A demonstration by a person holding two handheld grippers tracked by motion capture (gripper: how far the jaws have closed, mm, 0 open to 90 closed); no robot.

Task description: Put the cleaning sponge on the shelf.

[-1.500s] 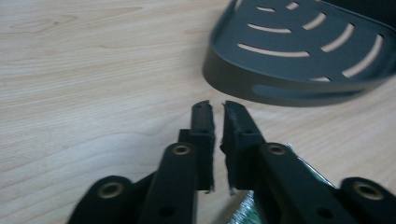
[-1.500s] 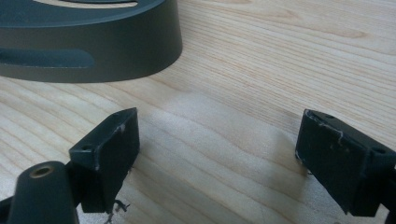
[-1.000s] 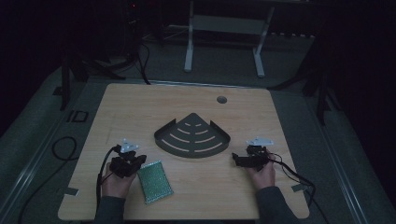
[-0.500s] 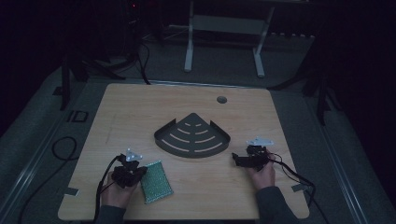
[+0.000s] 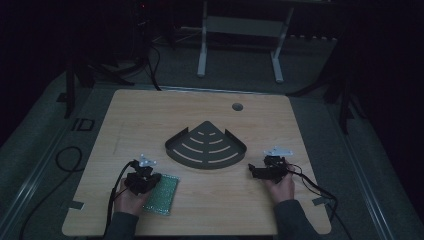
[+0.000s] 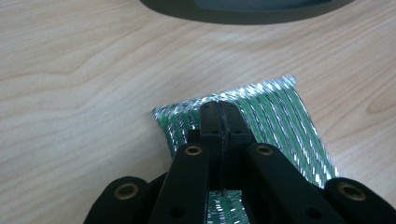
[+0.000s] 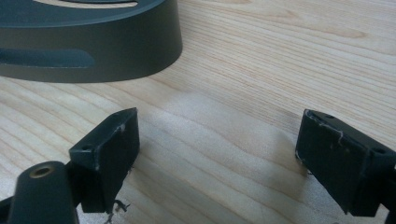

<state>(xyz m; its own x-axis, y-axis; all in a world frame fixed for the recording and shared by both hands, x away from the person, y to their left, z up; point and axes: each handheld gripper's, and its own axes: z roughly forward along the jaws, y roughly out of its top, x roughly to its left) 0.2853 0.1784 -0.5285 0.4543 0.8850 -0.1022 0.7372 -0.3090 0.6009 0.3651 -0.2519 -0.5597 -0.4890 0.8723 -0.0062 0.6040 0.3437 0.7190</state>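
A green scouring pad with silver stripes [image 5: 164, 194] [image 6: 280, 121] lies flat near the table's front left. My left gripper [image 5: 142, 178] [image 6: 219, 108] is over the pad's left part, its jaws pressed together with their tips at the pad's far edge, pinching it. A dark grey fan-shaped corner rack [image 5: 206, 146] [image 7: 84, 42] with curved slots sits at the table's centre. My right gripper [image 5: 260, 171] [image 7: 217, 154] rests low over bare wood just right of the rack. It is open, with nothing between its fingers.
The rack's rim [image 6: 243, 9] lies beyond the pad in the left gripper view. A round cable hole [image 5: 237, 106] is at the table's back. Cables trail off the front corners. White stand legs [image 5: 202, 50] rise from the floor behind the table.
My left gripper has moved right and slightly toward the front, from beside the pad onto its left edge. The right gripper and the rack have stayed put.
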